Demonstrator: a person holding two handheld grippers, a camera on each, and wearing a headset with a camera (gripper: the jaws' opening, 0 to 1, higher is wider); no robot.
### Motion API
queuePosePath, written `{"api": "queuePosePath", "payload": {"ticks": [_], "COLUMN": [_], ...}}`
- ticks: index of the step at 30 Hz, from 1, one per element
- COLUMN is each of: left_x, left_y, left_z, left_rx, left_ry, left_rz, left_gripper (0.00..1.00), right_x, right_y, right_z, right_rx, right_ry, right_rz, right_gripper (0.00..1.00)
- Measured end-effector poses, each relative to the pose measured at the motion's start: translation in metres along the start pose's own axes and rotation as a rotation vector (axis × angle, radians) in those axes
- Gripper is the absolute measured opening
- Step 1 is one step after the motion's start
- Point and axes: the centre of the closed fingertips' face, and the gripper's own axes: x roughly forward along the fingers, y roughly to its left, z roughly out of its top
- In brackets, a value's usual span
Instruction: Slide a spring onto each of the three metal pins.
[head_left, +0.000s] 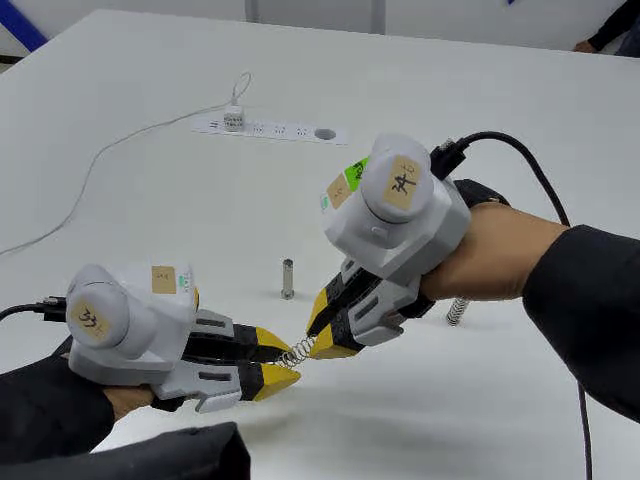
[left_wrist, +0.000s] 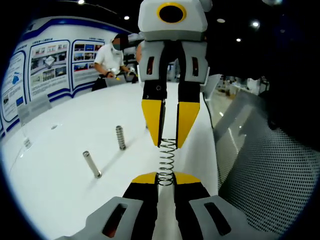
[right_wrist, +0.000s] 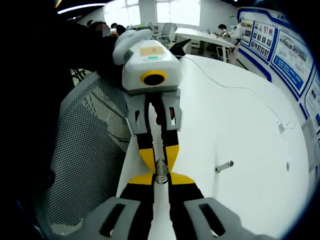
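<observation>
– While both tools meet tip to tip low over the white table, what is the left gripper doing?
– Jaws pressed together on one end of the spring. In the head view it comes in from 9 o'clock, with its yellow tips pointing to 3.
– The right gripper?
– Pinching the other end, reaching down from 1 o'clock. The spring spans between the two pairs of tips and is on no pin.
– Pins?
– The bare pin stands upright on the table at 12 o'clock from the held spring, apart from it. The second pin carries a fitted spring. In the head view it sits at 3 o'clock, partly behind the right hand. The left gripper view puts both pins at 10 o'clock of the held spring, the bare one nearer the camera.
– Anything else?
– A power strip at 12 o'clock, at the far end of the table, with a white cable running off toward 9. A mesh chair back at 9 o'clock in the right gripper view. A person in white in the background, at 11 o'clock in the left gripper view.
</observation>
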Motion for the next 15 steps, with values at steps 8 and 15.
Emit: {"api": "queuePosePath", "payload": {"ticks": [8, 15], "left_x": [0.0, 0.0], "left_y": [-0.001, 0.0], "left_z": [0.001, 0.001], "left_rx": [0.006, 0.005], "left_ry": [-0.002, -0.005], "left_rz": [-0.002, 0.001], "left_gripper": [0.11, 0.11], "right_x": [0.001, 0.002], "right_y": [0.002, -0.002], "right_z": [0.014, 0.012], "right_rx": [-0.03, -0.002], "right_ry": [-0.014, -0.004], "right_rz": [-0.006, -0.011], "right_gripper": [0.11, 0.12]}}
